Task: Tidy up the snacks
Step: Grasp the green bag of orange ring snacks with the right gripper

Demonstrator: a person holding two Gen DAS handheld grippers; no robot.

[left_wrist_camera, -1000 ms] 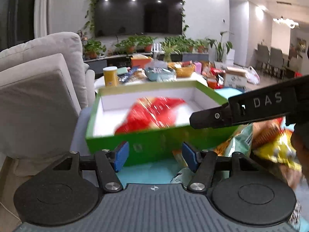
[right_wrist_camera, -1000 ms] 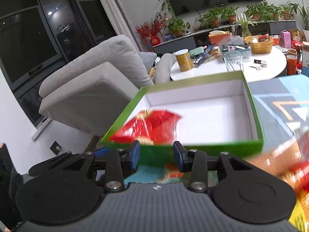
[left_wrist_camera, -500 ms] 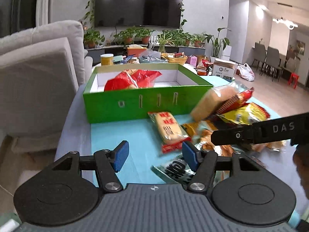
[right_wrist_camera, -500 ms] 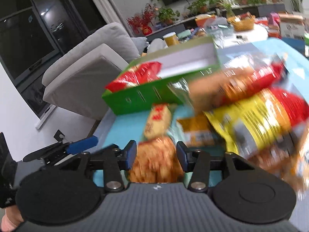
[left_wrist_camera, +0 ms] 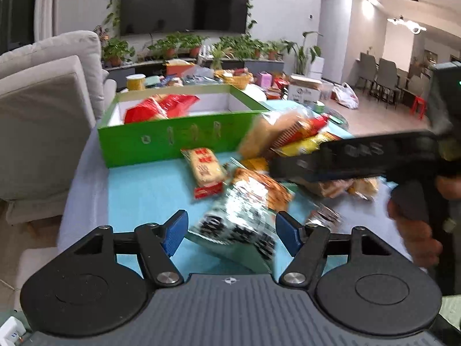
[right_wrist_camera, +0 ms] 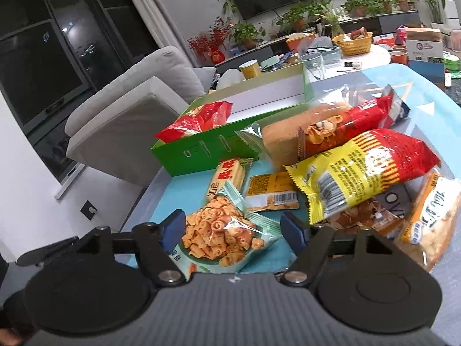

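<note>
The left tongs (left_wrist_camera: 232,235) stand released, blue pads wide apart, low in the left wrist view over a blurred pale-green packet with black print (left_wrist_camera: 239,227) that lies between them on the blue bench (left_wrist_camera: 144,190). The right tongs (right_wrist_camera: 233,230) are likewise released in the right wrist view, their pads either side of a mint-green bag of orange ring crackers (right_wrist_camera: 222,236); whether the pads touch it I cannot tell.

Above centre in both views sits the green box (left_wrist_camera: 173,141) with white inside walls, holding a red snack bag (left_wrist_camera: 161,105) at its left end. Just in front of the box lies a yellow cracker bar with red print (left_wrist_camera: 206,170). To its right in the right wrist view come a small orange packet with a barcode (right_wrist_camera: 272,193), a large yellow-and-red bag (right_wrist_camera: 366,170) and, leaning over it toward the box, a red-and-tan bag (right_wrist_camera: 325,127). A clear-and-orange packet (right_wrist_camera: 432,213) lies at the right edge. The right tongs' black arm crosses the right half of the left wrist view, covering part of the heap. A grey sofa (left_wrist_camera: 43,109) fills the left, and a cluttered white round table (right_wrist_camera: 371,57) stands behind the box.

Compared with half a second ago, the left tongs have moved in over the pale-green packet, and the right tongs' view has dropped closer to the ring-cracker bag. The red bag stays in the box.
</note>
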